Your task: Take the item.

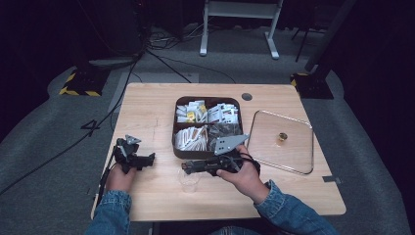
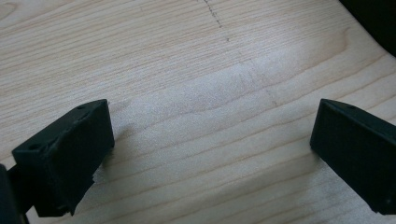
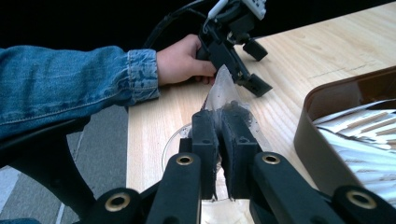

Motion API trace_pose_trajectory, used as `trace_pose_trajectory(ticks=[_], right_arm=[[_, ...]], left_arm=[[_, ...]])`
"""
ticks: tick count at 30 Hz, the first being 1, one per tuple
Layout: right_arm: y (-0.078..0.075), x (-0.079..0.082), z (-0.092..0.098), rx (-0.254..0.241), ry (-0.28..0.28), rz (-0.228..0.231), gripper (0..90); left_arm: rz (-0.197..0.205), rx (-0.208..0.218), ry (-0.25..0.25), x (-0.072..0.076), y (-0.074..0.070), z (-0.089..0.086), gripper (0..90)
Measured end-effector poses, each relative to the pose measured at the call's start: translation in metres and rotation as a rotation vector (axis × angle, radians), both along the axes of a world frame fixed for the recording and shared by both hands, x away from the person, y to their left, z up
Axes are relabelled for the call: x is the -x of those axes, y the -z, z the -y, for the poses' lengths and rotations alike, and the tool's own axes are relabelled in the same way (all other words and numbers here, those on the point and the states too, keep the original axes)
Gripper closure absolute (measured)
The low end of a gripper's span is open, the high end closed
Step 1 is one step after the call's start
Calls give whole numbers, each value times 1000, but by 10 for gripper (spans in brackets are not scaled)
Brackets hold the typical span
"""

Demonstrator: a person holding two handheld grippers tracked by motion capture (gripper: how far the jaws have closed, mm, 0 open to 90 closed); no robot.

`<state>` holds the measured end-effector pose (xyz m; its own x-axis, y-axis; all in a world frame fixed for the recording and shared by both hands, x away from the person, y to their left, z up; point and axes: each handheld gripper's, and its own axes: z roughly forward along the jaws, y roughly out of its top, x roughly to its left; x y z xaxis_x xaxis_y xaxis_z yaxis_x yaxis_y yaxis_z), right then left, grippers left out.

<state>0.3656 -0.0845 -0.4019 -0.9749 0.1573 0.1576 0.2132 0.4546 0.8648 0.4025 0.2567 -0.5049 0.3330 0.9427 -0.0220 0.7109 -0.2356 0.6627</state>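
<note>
The right gripper (image 3: 219,122) pinches a clear crinkly packet (image 3: 223,95) above a clear cup (image 1: 189,179) near the table's front edge. The left gripper (image 2: 212,140), jaws spread, rests on bare grained wood (image 2: 196,84). Beyond, the compartmented brown box (image 1: 174,139) holds paper sachets.

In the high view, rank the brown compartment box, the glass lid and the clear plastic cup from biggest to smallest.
1 and 2. The brown compartment box and the glass lid look much alike in size; I would not rank one over the other.
3. The clear plastic cup, plainly the smallest, beneath the right tongs.
</note>
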Motion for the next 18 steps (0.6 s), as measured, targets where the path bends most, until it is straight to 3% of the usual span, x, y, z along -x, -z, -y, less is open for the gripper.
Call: trace_pose_trajectory(ticks=[18], right_arm=[[20,1,-9,59,-24,-49,835]], left_arm=[[-2,-1,-1,0,0,0,0]])
